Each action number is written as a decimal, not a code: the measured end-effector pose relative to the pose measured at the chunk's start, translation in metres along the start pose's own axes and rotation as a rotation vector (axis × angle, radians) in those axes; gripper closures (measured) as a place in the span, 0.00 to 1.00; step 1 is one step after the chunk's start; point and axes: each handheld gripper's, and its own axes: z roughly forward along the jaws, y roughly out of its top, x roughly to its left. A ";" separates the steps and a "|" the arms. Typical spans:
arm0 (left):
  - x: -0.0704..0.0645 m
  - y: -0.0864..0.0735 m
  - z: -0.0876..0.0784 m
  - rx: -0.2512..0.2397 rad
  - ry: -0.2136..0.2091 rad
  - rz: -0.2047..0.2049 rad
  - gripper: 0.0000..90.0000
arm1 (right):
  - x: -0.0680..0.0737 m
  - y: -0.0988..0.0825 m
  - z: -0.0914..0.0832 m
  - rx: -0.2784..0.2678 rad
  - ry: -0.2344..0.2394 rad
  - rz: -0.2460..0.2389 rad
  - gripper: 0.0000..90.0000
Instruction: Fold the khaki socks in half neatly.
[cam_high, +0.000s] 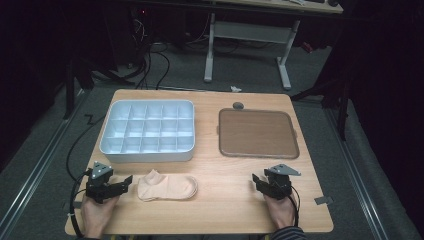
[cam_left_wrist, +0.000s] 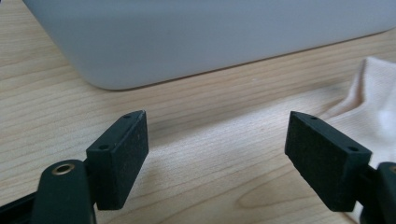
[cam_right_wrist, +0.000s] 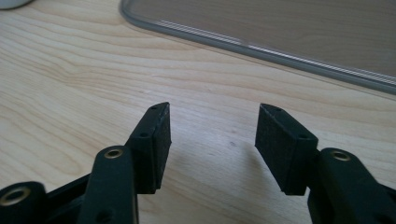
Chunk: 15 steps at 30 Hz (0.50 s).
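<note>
No brand, label or readable writing is showing on anything here.

Landmark: the pale peach ankle sock, lying flat on the light wooden table near its front edge, toe end pointing right in the high view.

The left gripper is lying low just left of the sock, its black jaws pointing at the sock's cuff end and standing apart, nothing between them. The left hand is coming in from the bottom edge and gripping the tool from behind, with the grey three-cornered plate on top. In the left gripper view the sock is sitting beside the right-hand pad; whether they are touching I cannot tell. Bare wood is filling the gap.

The right gripper is resting well to the right of the sock, held by the right hand with a striped cuff at the wrist. Its jaws are also apart, on nothing, with a narrower gap than the left pair.

Behind the sock, the white plastic compartment box is sitting with a grid of empty cells visible from above; the left gripper view is giving just its smooth outer wall. Behind and right of the sock, the brown rounded square tray is lying flat; the right gripper view is catching its clear grey rim.
</note>
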 end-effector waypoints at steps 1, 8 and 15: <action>0.000 0.000 -0.001 -0.006 -0.007 -0.003 0.25 | 0.002 0.000 -0.001 -0.002 0.007 0.006 0.53; -0.008 0.000 -0.005 -0.011 -0.059 -0.004 0.26 | 0.013 0.002 -0.003 -0.015 0.056 -0.005 0.55; -0.023 0.000 -0.003 0.005 -0.112 0.025 0.26 | 0.032 0.006 -0.005 -0.008 0.116 -0.032 0.59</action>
